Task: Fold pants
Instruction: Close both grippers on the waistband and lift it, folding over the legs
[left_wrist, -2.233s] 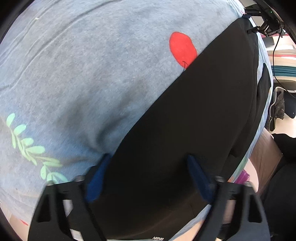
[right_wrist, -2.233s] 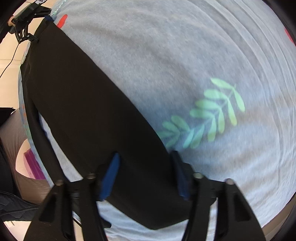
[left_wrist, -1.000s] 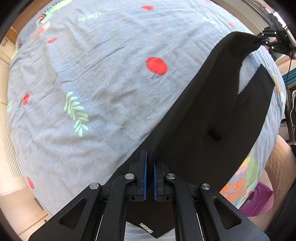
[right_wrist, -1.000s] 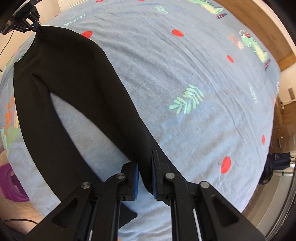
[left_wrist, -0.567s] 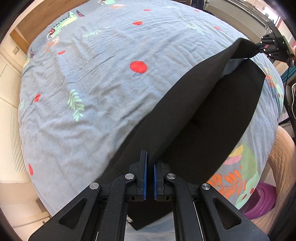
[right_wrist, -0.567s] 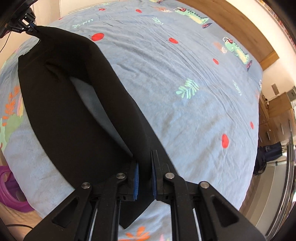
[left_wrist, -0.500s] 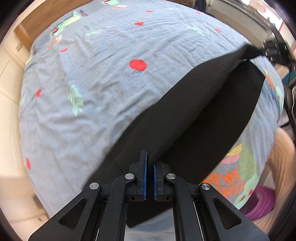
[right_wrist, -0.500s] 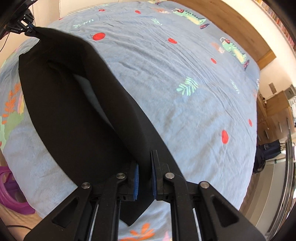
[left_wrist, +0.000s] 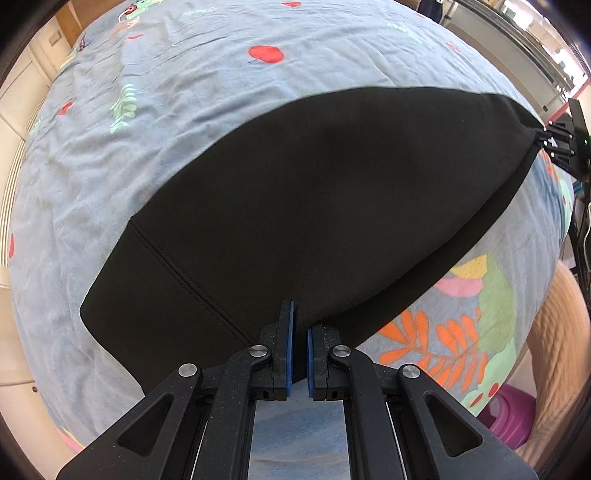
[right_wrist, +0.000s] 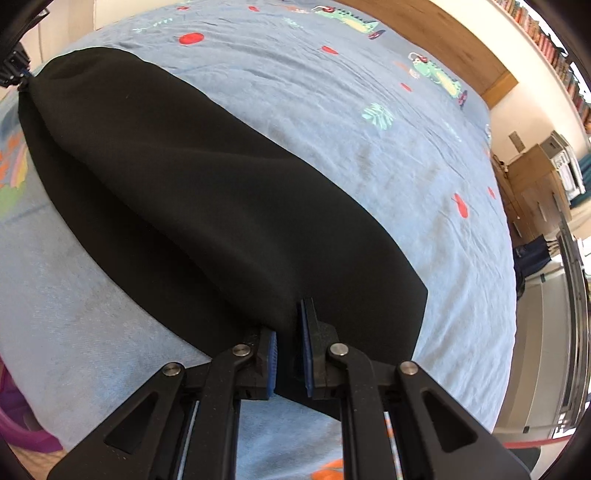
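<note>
My black pants (left_wrist: 314, 192) lie doubled over on the blue patterned bedspread (left_wrist: 184, 122), near its leaf-printed edge. My left gripper (left_wrist: 299, 325) is clamped on one end of the fabric and my right gripper (right_wrist: 288, 332) pinches the other.

Both grippers are pointed steeply down and clamped tight. The left gripper (left_wrist: 299, 325) has its blue pads pinched together on a bit of black fabric, and the right gripper (right_wrist: 290, 332) is doing the same thing.
</note>
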